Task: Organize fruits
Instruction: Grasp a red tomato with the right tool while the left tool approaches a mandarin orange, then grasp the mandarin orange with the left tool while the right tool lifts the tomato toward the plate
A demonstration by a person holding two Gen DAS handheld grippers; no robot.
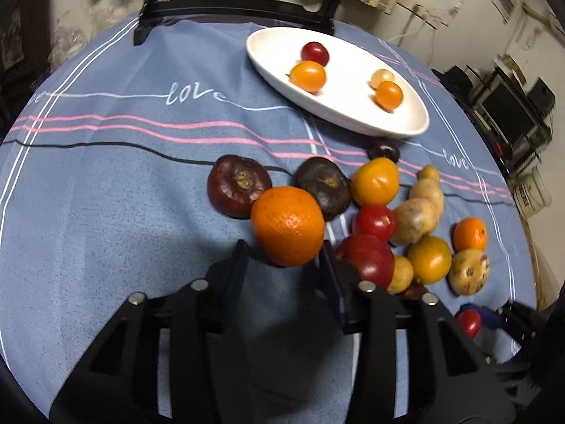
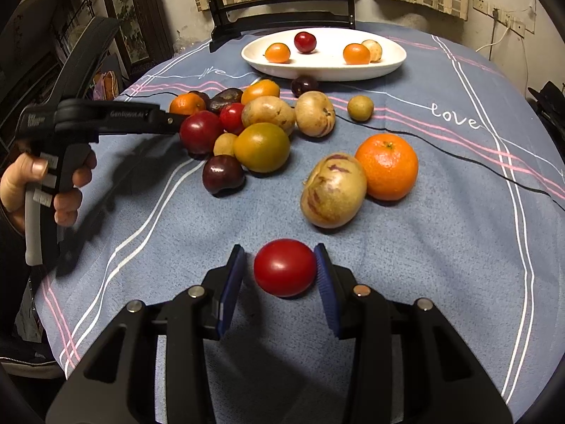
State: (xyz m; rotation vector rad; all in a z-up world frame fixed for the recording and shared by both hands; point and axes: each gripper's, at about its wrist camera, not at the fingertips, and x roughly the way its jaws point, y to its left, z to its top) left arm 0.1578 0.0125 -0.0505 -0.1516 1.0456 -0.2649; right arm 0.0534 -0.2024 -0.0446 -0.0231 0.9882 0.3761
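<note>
Blue-grey cloth (image 2: 459, 212) with pink and white stripes and the word "love" is spread over the table, and a white oval plate (image 2: 317, 67) is set at the upper centre of the right wrist view, with two small orange fruits, a dark red one and a pale one on it. Low in the centre of that view a red tomato (image 2: 285, 268) is seen resting on the cloth between the blue pads of the right gripper (image 2: 280, 252); the pad on the right side of the frame is touched by it, while a thin strip of cloth is visible between it and the other pad, so the claw is set narrow around the tomato without being clamped. Just above, a striped pepino melon (image 2: 333, 190) and a large mandarin (image 2: 387, 166) are found touching. A pile of mixed fruit is heaped left of centre, and the left gripper (image 2: 176, 120), held by a hand (image 2: 35, 190) at the left edge, is pointed into it. In the left wrist view a small mandarin (image 1: 287, 226) is framed at centre between the fingers of the left gripper (image 1: 284, 247), in front of two dark brown fruits; the claw is drawn narrow around it, yet whether both pads are pressed on it cannot be told through the blur
</note>
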